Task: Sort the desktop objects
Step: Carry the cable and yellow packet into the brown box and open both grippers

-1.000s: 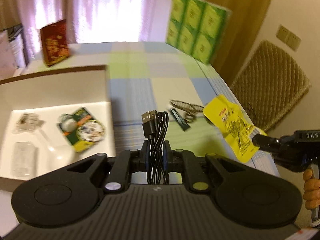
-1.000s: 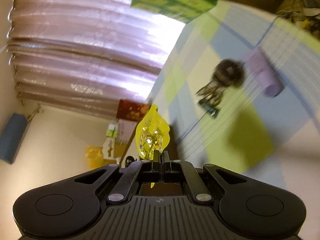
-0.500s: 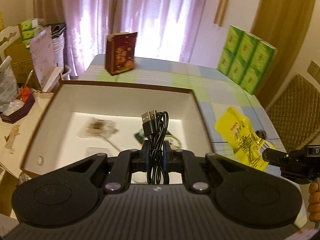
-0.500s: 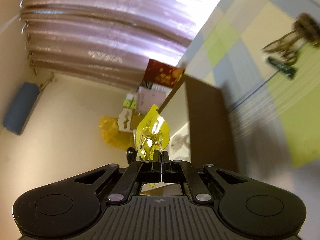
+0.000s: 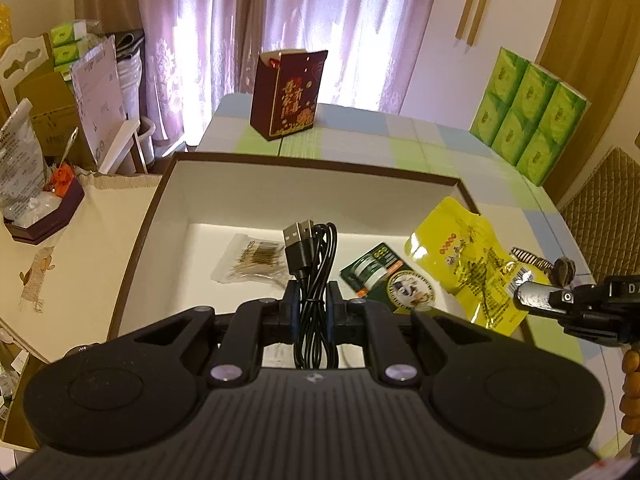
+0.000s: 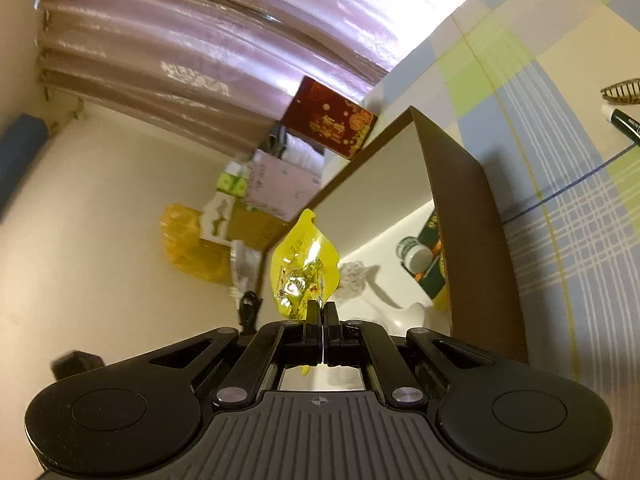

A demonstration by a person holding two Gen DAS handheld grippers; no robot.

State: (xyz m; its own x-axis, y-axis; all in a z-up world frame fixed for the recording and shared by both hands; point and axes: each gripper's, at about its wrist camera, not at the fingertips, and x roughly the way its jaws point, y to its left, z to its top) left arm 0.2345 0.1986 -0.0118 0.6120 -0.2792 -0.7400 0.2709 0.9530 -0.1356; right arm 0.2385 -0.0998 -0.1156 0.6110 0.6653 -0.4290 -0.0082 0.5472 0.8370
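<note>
Left gripper (image 5: 311, 300) clamped on coiled black USB cable (image 5: 314, 264), plugs up, held over near edge of open white-lined box (image 5: 280, 196). Right gripper (image 6: 322, 312) pinched shut on corner of yellow foil packet (image 6: 302, 276), packet hanging over box's right rim. Left view only: cotton-swab bag (image 5: 256, 258) and green card pack (image 5: 384, 276) on box floor, hair clip (image 5: 532, 258) on checked tablecloth (image 5: 360, 144) right of box, dark red gift box (image 5: 286, 94) and green tissue packs (image 5: 524, 116) at far end. Right view only: marker pen (image 6: 624, 122) near a clip on cloth right of box, box wall side-on. Versus 1.0 s ago: both grippers swung from open table toward box, box now centred in left view, cable and packet grips unchanged.
</note>
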